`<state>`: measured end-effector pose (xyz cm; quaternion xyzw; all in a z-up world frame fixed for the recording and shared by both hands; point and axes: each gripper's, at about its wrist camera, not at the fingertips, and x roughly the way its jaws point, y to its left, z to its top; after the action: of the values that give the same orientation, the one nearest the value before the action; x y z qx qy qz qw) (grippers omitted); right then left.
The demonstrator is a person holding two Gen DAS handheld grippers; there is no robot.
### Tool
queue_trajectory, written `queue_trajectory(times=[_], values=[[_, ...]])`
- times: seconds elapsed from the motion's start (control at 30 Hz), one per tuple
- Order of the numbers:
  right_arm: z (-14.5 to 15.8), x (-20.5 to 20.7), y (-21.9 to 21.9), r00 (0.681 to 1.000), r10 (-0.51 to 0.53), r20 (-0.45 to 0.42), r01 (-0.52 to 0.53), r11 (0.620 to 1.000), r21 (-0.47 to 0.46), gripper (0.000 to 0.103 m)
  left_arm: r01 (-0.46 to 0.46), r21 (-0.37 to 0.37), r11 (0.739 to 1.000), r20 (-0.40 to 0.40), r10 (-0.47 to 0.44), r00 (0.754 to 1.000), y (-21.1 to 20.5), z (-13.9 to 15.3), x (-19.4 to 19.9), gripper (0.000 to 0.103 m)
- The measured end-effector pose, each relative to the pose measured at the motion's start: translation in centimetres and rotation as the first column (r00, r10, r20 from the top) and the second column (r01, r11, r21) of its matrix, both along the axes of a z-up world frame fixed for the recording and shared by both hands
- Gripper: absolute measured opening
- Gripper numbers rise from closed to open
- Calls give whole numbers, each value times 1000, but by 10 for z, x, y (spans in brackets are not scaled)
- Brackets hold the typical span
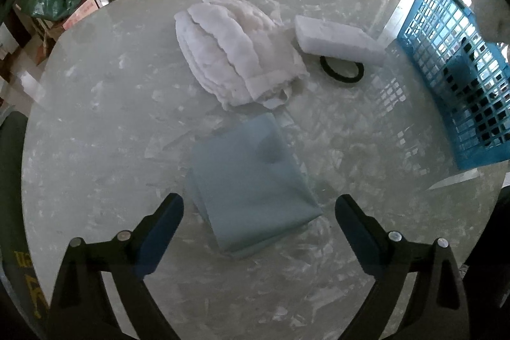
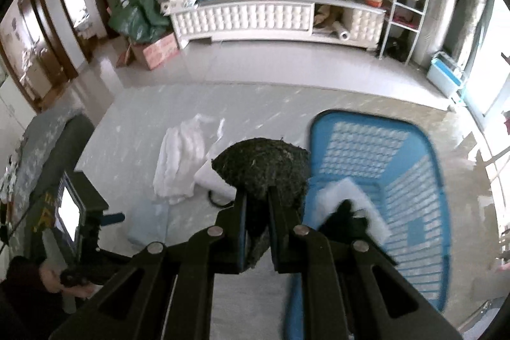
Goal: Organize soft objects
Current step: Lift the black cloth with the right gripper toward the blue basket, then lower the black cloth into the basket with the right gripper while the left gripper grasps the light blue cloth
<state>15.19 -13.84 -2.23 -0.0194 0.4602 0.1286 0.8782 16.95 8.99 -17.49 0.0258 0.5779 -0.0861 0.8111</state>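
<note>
Jaws of the right gripper [image 2: 256, 196] pinch a dark fibrous scouring pad [image 2: 261, 168], held above the table just left of the blue plastic basket [image 2: 436, 180]; it looks light and squashy, best gripped mid-body. Jaws of the left gripper [image 1: 258, 209] stand spread over a folded pale-blue cloth [image 1: 251, 184], limp and likely to unfold, lying between them.
</note>
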Motion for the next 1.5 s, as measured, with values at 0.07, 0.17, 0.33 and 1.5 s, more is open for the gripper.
queue_trajectory(times=[0.07, 0.17, 0.33, 1.5], values=[[6, 0, -17, 1000, -21, 10, 21, 1000, 6, 11, 1, 16, 1000, -1, -1, 1000, -2, -3, -1, 91], [6, 5, -33, 998, -52, 21, 52, 999, -8, 11, 6, 30, 1000, -7, -5, 1000, -3, -8, 1, 88], [10, 5, -59, 994, -108, 27, 108, 994, -19, 11, -8, 33, 999, -22, 9, 1000, -8, -18, 3, 84], [-17, 19, -105, 981, -184, -58, 180, 981, -67, 11, -50, 49, 998, -24, 51, 998, -14, -15, 7, 13]])
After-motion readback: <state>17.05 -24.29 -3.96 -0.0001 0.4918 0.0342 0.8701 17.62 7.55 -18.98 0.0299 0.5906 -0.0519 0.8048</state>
